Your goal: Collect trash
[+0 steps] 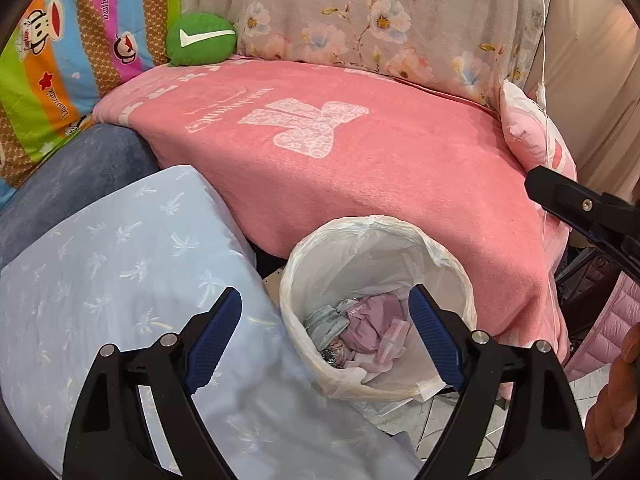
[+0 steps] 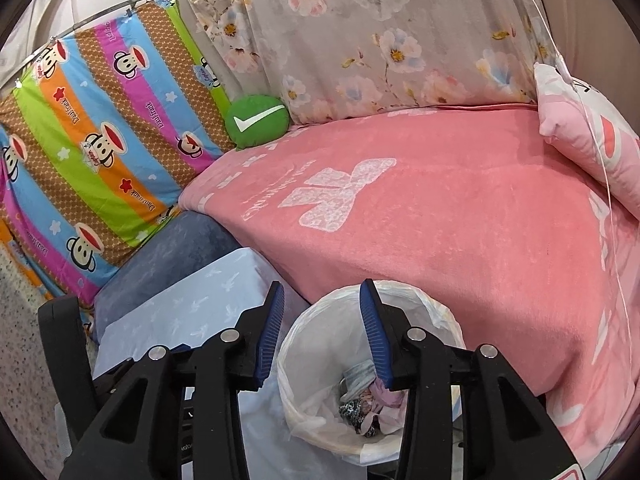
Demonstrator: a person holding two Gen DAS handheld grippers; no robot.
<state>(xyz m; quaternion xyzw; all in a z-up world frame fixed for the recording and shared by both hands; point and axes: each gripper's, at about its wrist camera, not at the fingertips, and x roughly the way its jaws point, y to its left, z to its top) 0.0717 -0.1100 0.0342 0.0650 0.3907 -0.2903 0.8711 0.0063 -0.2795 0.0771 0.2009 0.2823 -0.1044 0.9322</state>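
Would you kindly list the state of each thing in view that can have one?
Left tool: open, nothing between its fingers.
Right tool: open, nothing between its fingers.
Trash bin: upright, uncovered, lined with a white bag, partly filled with crumpled trash.
Pink blanket: spread flat, bare of litter.
Green cushion: propped against the backrest.

bin (image 1: 304, 280) base hidden by trash (image 1: 360, 332), wrapper print perhaps unreadable

Pink blanket (image 1: 360, 152), green cushion (image 1: 200, 38), floral sheet (image 1: 380, 12)
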